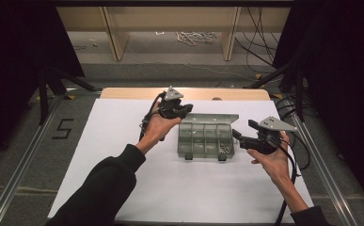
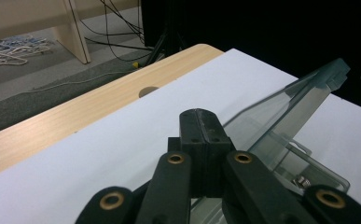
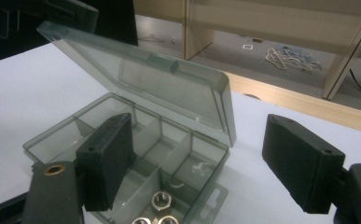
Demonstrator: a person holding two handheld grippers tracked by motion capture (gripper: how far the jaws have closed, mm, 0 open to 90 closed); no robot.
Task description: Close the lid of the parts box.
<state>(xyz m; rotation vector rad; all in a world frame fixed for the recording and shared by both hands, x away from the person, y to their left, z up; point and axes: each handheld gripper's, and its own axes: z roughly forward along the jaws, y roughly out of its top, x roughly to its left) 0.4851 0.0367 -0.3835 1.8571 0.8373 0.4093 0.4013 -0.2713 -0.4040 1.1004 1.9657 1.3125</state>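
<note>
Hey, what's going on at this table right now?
A person works a hand-held gripper in each hand over a clear compartment box on a white sheet. The box lid stands open. The left gripper, jaws shut, sits at the lid's left end. The right gripper, jaws open, hovers by the box's right side, near some metal nuts.

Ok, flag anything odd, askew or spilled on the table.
Nothing stands out. The clear compartment box sits square on the white sheet, its lid raised. A few metal nuts lie inside one corner compartment, none spilled.
</note>
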